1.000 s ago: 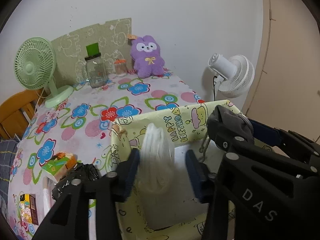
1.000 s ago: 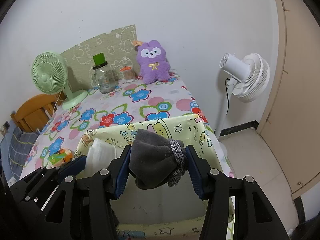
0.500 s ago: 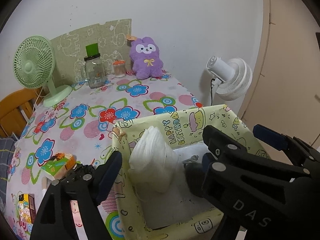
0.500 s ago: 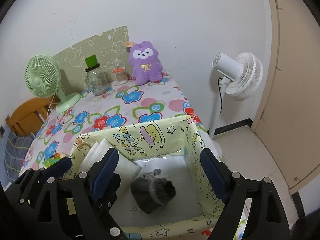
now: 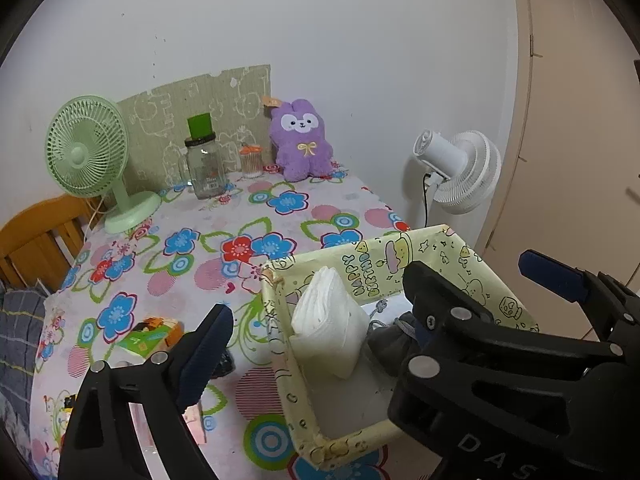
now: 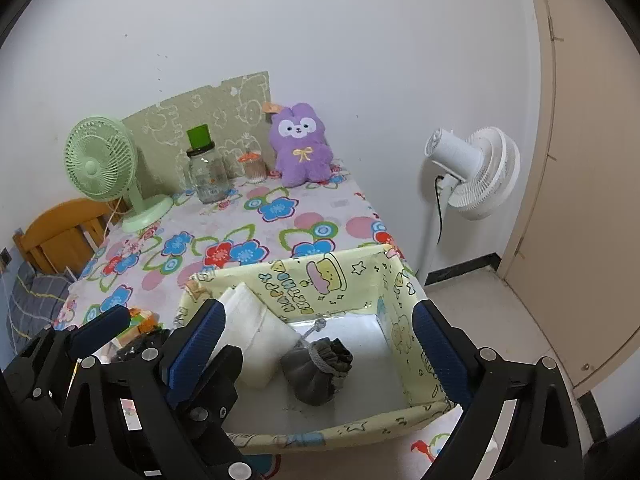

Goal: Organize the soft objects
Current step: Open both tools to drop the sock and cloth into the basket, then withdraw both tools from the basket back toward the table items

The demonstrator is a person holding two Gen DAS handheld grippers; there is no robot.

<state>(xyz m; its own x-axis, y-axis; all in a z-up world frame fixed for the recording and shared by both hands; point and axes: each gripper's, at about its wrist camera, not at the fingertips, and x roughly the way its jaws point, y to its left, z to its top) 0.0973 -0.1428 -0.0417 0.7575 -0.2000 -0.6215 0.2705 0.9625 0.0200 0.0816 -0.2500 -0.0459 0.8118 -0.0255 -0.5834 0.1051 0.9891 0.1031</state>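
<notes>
Both grippers hung above the yellow cartoon-print box [image 6: 320, 280], which sat at the table's near edge, about six o'clock from the purple plush [image 6: 300, 144] against the wall; the left gripper [image 5: 320, 332] had just been opening, its jaws wide with nothing pressed between them; the right gripper [image 6: 320, 332] had likewise just spread, released and empty; judging by this, each had let its load drop so the soft things would collect in one bin. Inside, the white folded cloth [image 6: 256, 332] leaned on the nine o'clock wall; the grey drawstring pouch [image 6: 316, 368] lay just beside it, mid-floor.
</notes>
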